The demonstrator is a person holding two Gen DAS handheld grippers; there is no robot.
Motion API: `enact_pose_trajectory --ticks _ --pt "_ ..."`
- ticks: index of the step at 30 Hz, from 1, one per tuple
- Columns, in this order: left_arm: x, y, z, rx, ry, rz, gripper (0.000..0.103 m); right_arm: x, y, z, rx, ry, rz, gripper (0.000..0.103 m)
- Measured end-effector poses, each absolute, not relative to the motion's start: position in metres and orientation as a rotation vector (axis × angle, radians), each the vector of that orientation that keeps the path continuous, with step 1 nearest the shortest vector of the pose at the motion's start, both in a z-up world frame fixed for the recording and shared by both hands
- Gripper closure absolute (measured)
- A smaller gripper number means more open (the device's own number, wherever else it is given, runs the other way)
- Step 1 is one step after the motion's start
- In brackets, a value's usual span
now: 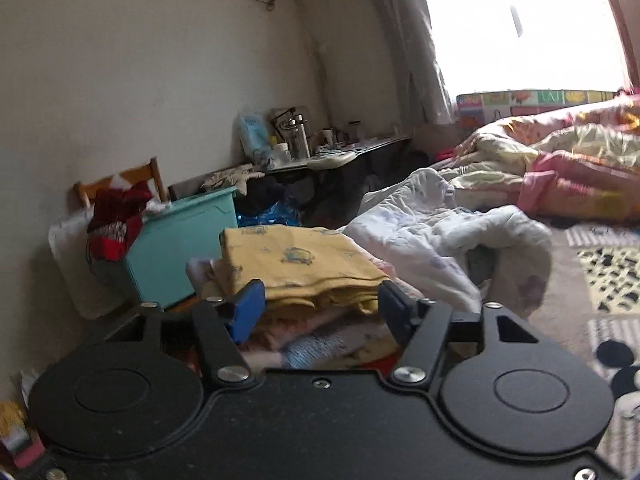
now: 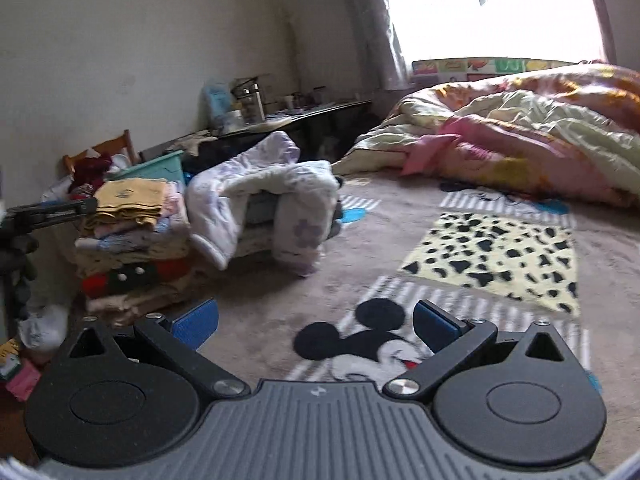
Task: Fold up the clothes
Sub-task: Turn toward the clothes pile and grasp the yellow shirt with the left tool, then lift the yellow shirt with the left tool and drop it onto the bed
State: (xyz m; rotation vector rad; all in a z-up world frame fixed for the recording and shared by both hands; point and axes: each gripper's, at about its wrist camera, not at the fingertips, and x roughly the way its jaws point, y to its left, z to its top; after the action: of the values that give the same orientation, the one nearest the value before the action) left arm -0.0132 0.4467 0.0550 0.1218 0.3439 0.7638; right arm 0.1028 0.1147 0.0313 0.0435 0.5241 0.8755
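The left gripper (image 1: 320, 308) hovers in front of a stack of folded clothes (image 1: 312, 320), its blue pads (image 1: 248, 312) standing apart with nothing pinched between them; the stack shows through the gap but the pads do not press on it. On top of the stack lies a folded yellow garment (image 1: 296, 264) with small printed figures, and under it are pale pink, blue and white layers. From the right wrist view the same stack (image 2: 132, 240) stands at the left edge of the bed, with a red and dark green piece near its bottom, and the left gripper's black frame (image 2: 48, 210) reaches in just beside the yellow top layer (image 2: 132, 198). The right gripper (image 2: 316, 322) is held over a grey blanket (image 2: 260, 300) printed with a cartoon mouse (image 2: 360, 344), its jaws wide apart and empty. A crumpled white quilted garment (image 2: 260, 208) with lilac flowers lies just right of the stack, near a yellow patch with black spots (image 2: 500, 256). Farther back a rumpled pink and yellow quilt (image 2: 520, 140) is heaped below the bright window (image 2: 492, 8). A turquoise box (image 1: 180, 248) sits behind the stack beside a wooden chair (image 1: 132, 180) draped with red cloth, and a cluttered dark table (image 1: 340, 156) stands against the wall.
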Motion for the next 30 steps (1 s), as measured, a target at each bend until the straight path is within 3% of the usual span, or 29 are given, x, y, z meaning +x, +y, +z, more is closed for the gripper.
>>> enact_pose_trajectory --ticks 5,10,14,22,30 --pt "0.008 0.471 0.05 0.175 0.417 0.775 0.058 0.105 0.118 0.016 0.03 0.568 0.89 0.0" --pt "0.032 0.5 0.044 0.163 0.525 0.811 0.063 0.109 0.114 0.002 0.047 0.61 0.87 0.0" --pt "0.03 0.505 0.054 0.129 0.527 0.816 0.094 0.107 0.106 -0.004 0.059 0.63 0.86 0.0" --pt "0.01 0.466 0.099 0.109 0.409 0.735 0.097 0.099 0.075 -0.008 0.101 0.636 0.838 0.0" --pt "-0.014 0.378 0.175 0.056 0.189 0.5 0.099 0.093 0.02 -0.004 0.163 0.616 0.79 0.0"
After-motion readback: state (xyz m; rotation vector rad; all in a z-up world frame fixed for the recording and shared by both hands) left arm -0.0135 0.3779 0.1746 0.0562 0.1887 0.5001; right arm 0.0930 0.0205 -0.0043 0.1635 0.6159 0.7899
